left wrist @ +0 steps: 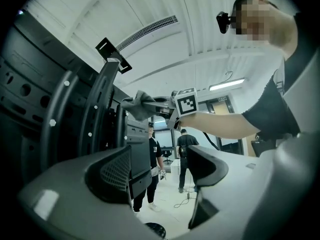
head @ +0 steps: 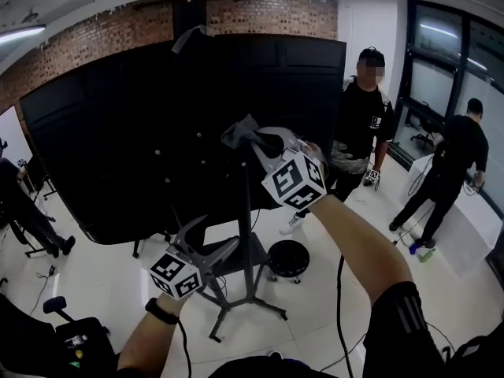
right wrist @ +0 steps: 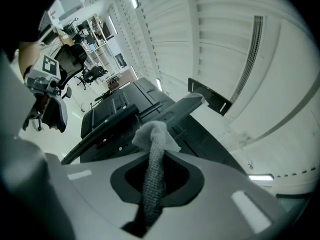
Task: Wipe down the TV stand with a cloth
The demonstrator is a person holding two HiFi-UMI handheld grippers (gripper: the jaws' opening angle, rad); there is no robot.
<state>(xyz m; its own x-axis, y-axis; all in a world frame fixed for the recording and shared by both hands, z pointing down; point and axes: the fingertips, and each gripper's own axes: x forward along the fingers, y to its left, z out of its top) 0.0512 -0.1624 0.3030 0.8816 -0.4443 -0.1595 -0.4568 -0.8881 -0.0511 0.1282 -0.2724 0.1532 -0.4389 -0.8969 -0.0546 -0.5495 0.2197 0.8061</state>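
While my right gripper (head: 253, 138) pinches the soft grey woven cloth (right wrist: 152, 156), it hovers at the black metal TV stand (head: 248, 211).
Light and limp, the cloth probably holds best gripped mid-bunch; my left gripper (left wrist: 160, 166) stands wide, empty.

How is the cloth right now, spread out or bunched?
Bunched: the cloth is pinched into a narrow twist in the right tool, its crumpled end sticking out.

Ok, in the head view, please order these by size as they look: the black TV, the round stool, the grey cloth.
1. black TV, by far the largest.
2. round stool.
3. grey cloth, only slightly smaller in the picture; it is nearer the camera, so this gap is unsure.
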